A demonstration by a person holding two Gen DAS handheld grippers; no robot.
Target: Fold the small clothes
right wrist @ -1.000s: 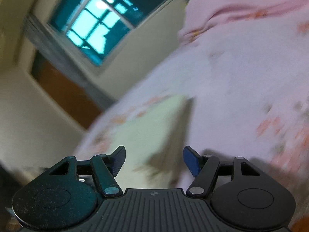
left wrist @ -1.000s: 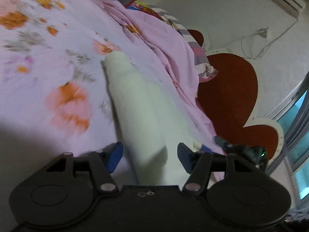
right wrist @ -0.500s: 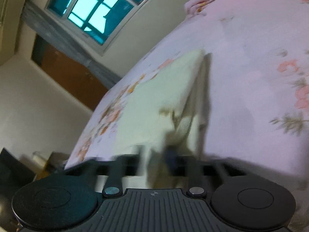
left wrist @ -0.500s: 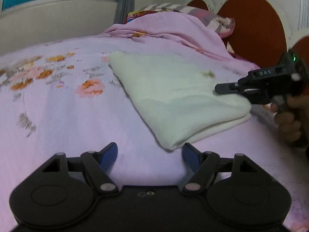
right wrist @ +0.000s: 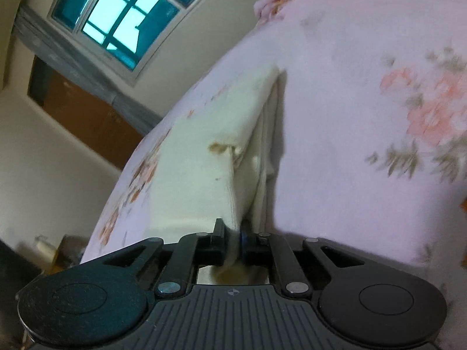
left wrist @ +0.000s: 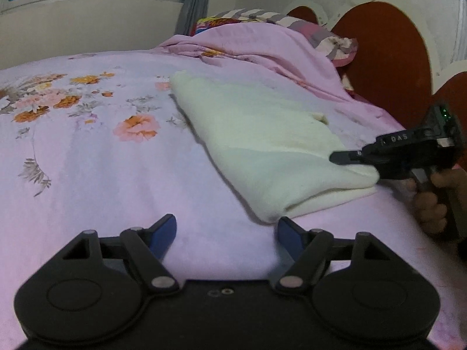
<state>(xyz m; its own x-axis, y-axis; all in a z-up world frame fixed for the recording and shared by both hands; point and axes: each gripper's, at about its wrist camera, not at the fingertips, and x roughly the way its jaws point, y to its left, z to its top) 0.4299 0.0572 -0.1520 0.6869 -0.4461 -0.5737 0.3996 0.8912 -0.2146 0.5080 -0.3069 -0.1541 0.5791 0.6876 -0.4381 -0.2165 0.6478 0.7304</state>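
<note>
Cloth, a soft cream folded garment (left wrist: 262,145), lies on the pink flowery bed sheet (left wrist: 87,160). Right gripper (right wrist: 232,240) has just pinched shut on its edge. Left gripper (left wrist: 227,230) hangs wide, empty, corner at one o'clock. Pulling one-handed could undo the fold.

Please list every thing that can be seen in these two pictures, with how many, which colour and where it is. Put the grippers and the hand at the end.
cream garment: one, pale cream, folded, lying on the bed.
floral bedsheet: one, pink with orange flowers, covering the bed.
pink blanket: one, bunched at the head of the bed.
striped pillow: one, grey, white and pink, behind the blanket.
headboard: one, dark red rounded panels, right of the pillow.
window: one, teal glass, in the wall past the bed.
left gripper: one, black with blue pads, open, empty, near the garment's corner.
right gripper: one, black, shut on the garment's edge.
hand: one, holding the right gripper's handle.
</note>
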